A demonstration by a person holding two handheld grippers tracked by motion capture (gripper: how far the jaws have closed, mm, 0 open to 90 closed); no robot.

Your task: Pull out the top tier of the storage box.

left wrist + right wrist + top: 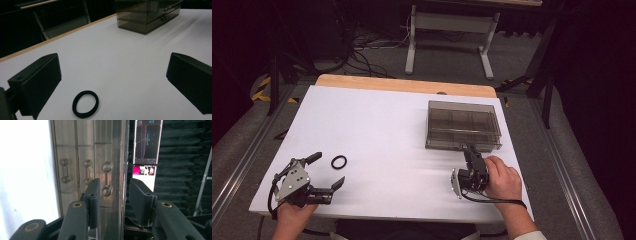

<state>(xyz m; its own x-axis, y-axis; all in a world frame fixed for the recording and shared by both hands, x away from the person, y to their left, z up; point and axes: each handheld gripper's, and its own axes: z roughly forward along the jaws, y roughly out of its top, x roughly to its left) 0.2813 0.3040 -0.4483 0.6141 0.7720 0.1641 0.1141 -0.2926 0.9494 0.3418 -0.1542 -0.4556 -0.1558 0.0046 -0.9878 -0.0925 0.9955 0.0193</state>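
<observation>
**Drawers shut, ring waiting on the table**

Grippers at opposite corners, and we judge the job as barely begun. Our right gripper (471, 152) sits at the front of the smoky drawer box (463, 124), rolled on its side. In the right gripper view its jaws stand partly apart, bracketing the front edge near one small drawer handle (107, 178); the pads press on nothing we can make out, so we call it an open, empty grip. All the drawer fronts look flush, none pulled out as far as we can tell.

Over on the other side, our left gripper (328, 171) rests low on the white table (377, 125) with jaws spread wide and nothing between the pads. The black ring (339, 162) lies flat just ahead of it, apart from both jaws, well away from the box.

What's done? By our reading, only the approach to each thing. What's left looks like everything else: getting a drawer open, picking up the ring, carrying it across and dropping it in.
</observation>
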